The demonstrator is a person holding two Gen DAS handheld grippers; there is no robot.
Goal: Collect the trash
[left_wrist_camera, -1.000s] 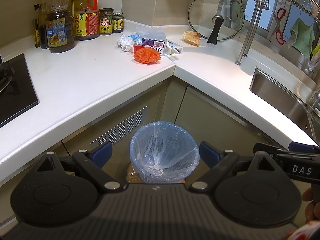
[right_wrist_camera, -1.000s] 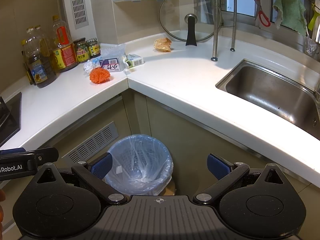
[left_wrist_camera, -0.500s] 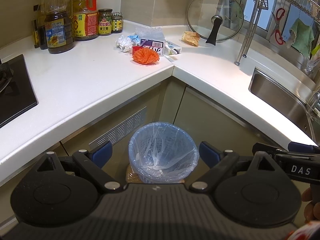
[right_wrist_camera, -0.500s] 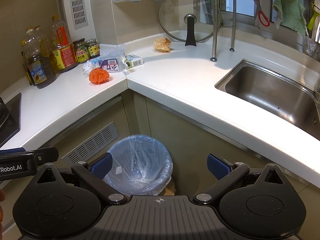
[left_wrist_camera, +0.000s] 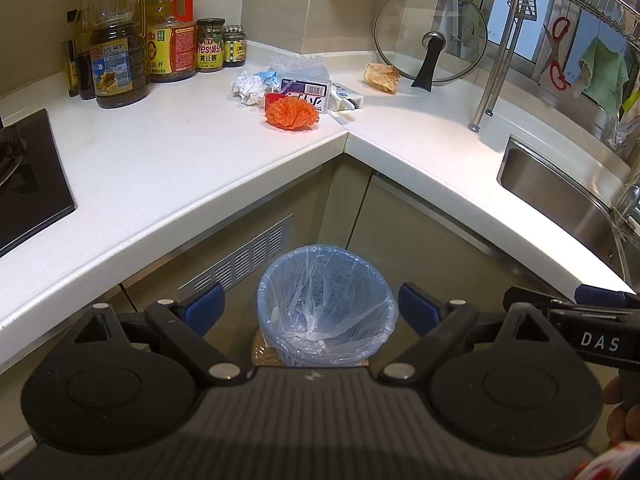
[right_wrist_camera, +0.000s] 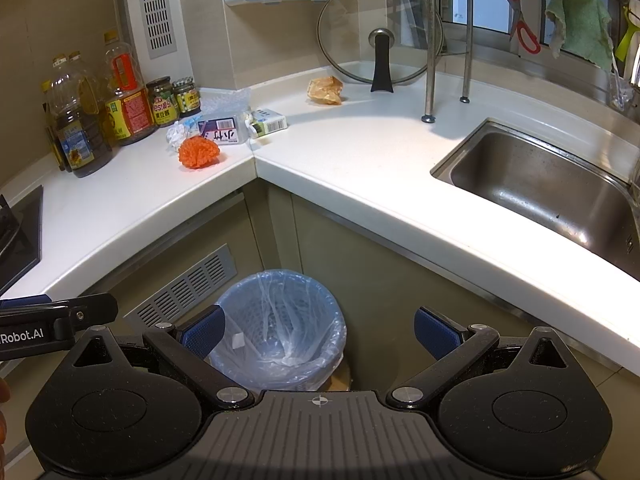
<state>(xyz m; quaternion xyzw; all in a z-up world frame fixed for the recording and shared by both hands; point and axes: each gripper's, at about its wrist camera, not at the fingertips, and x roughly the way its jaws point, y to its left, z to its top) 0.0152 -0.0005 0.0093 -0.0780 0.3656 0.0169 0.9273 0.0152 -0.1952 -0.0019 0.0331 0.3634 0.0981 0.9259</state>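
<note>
Both grippers, left gripper (left_wrist_camera: 310, 308) and right gripper (right_wrist_camera: 320, 332), hover level above the lined bin (left_wrist_camera: 326, 300) on the floor, jaws wide and empty. No pickup has started. Next move: reach forward to the table (left_wrist_camera: 180, 160) corner, where the orange ball (left_wrist_camera: 291, 112), crumpled paper (left_wrist_camera: 249, 87) and cartons lie.

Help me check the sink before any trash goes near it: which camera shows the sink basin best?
The right wrist view: the sink sits wide open there, its steel floor and near walls visible almost whole. The left wrist view catches only a narrow sliver of the sink at the right edge, mostly its near rim and one wall.
</note>
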